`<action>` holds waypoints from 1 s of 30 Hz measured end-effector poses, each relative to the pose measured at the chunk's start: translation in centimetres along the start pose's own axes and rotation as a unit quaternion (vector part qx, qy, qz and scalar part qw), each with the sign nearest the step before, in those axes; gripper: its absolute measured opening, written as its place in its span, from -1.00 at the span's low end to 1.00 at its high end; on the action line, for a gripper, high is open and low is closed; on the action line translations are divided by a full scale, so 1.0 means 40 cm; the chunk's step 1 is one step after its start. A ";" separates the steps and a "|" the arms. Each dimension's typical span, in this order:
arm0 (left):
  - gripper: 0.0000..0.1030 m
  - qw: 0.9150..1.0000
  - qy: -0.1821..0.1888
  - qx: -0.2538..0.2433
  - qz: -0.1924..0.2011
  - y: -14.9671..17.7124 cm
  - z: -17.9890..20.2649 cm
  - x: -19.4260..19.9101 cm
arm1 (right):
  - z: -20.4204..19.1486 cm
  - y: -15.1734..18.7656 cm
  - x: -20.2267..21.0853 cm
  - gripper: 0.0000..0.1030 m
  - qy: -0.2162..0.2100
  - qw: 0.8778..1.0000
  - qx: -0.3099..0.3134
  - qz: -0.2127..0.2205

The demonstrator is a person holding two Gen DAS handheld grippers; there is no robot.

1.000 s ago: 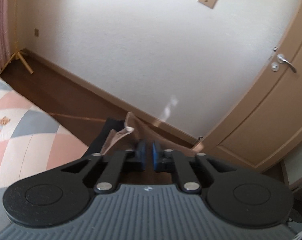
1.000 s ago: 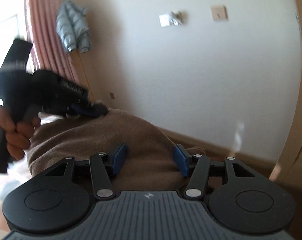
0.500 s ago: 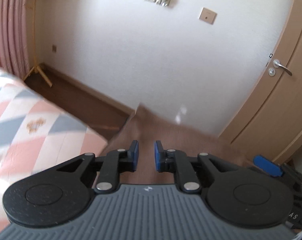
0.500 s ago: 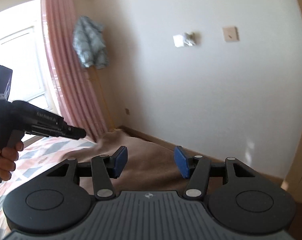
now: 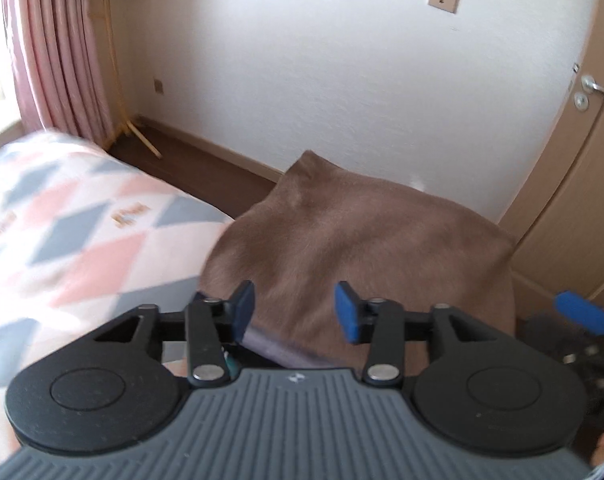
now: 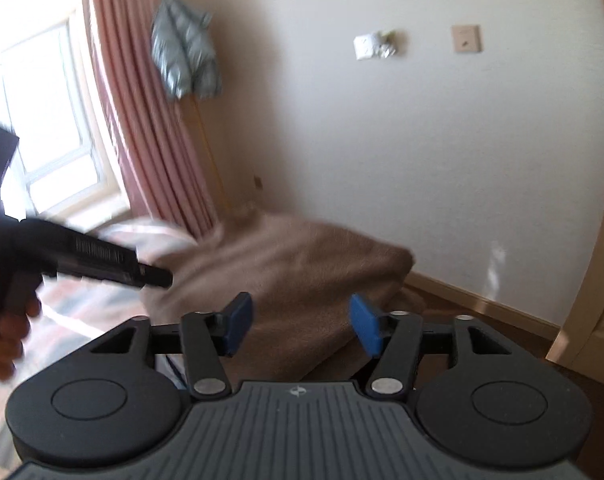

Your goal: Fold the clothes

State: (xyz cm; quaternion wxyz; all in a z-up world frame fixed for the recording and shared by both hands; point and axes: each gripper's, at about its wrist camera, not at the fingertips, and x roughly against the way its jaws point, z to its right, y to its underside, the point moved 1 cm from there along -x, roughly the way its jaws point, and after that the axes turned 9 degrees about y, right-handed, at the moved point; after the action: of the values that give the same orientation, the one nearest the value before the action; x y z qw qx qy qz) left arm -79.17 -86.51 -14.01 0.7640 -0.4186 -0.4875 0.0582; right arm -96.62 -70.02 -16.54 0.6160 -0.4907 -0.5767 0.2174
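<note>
While both grippers hang above the bed, the scene reads as follows.

Garment: a brown garment [image 5: 357,236] lies in a rounded heap at the bed's edge, its far side toward the wall; the right wrist view shows it [image 6: 302,272] blurred.
Bed: a cover [image 5: 82,232] of pink, grey and white diamonds, left of the garment.
Left gripper [image 5: 296,312]: jaws have just been opening and stand apart, pads clear of the cloth, nothing between them; the brown heap is only beyond them.
Right gripper [image 6: 300,328]: jaws have just been opening, now wide, released, gripping nothing.
Hand [image 6: 6,332]: at the left edge of the right wrist view, wrapped round the left gripper's black handle.
Room: pink curtain [image 6: 150,136], white wall [image 5: 321,80], wooden door [image 5: 581,184].
</note>
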 end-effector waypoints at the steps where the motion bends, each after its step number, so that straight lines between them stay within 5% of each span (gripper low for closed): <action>1: 0.08 1.000 -0.003 -0.002 0.000 0.012 0.009 0.030 | 0.001 0.001 0.030 0.43 0.005 1.000 -0.010 0.002; 9: 0.34 1.000 -0.005 -0.007 -0.002 0.148 0.034 0.244 | -0.035 0.095 0.221 0.50 0.040 0.996 -0.065 -0.043; 17: 0.84 0.999 -0.037 -0.037 -0.002 0.281 0.078 0.488 | -0.131 0.159 0.450 0.79 0.060 0.994 -0.076 -0.045; 30: 0.98 0.997 -0.044 -0.058 0.024 0.431 0.118 0.774 | -0.268 0.204 0.773 0.95 0.089 0.992 -0.080 -0.030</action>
State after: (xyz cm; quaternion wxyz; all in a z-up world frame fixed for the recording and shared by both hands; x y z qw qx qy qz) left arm -61.39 -57.29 -3.64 0.7146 -0.4712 -0.5128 0.0661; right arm -76.84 -44.57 -6.57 0.6297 -0.5380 -0.5500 0.1074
